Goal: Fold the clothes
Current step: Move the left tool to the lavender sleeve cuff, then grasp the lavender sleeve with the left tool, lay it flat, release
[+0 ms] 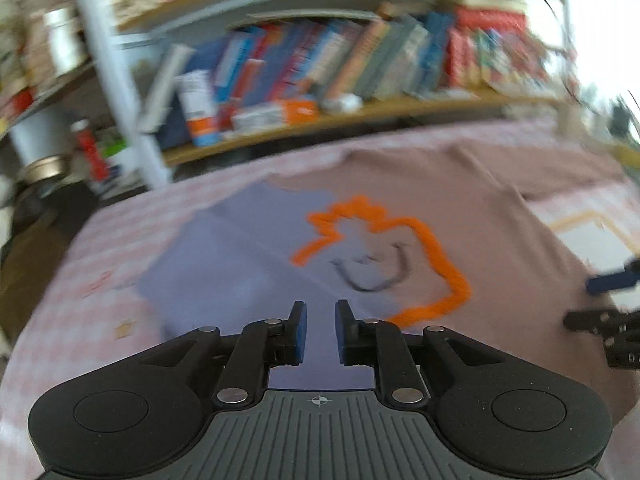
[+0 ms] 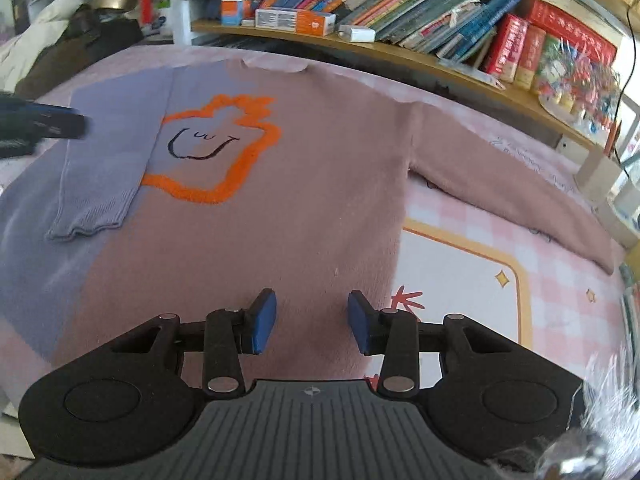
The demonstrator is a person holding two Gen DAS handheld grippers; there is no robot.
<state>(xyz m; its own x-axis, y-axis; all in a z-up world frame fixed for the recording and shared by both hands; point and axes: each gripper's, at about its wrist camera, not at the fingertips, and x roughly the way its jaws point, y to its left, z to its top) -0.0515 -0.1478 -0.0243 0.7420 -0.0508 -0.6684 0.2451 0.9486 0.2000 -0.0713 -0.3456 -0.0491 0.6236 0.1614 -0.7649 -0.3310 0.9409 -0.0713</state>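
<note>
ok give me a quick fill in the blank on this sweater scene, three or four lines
1. The outline stitched on the front of the sweater is coloured ____.
2. The sleeve folded across the sweater's chest is the ____ one, while the pink sleeve lies spread out on the bed cover.
3. Behind the bed, the wooden shelf holds a row of ____.
4. The right gripper hovers over the sweater with its jaws ____ and nothing between them.

Missing words: orange; purple; books; open

Left wrist view smeared: book [image 1: 360, 60] spines unreadable, sweater [image 1: 460, 200] motif soft. Right tongs [image 1: 608, 300] cut by right edge. Sweater hem hidden under both tong bodies.
</note>
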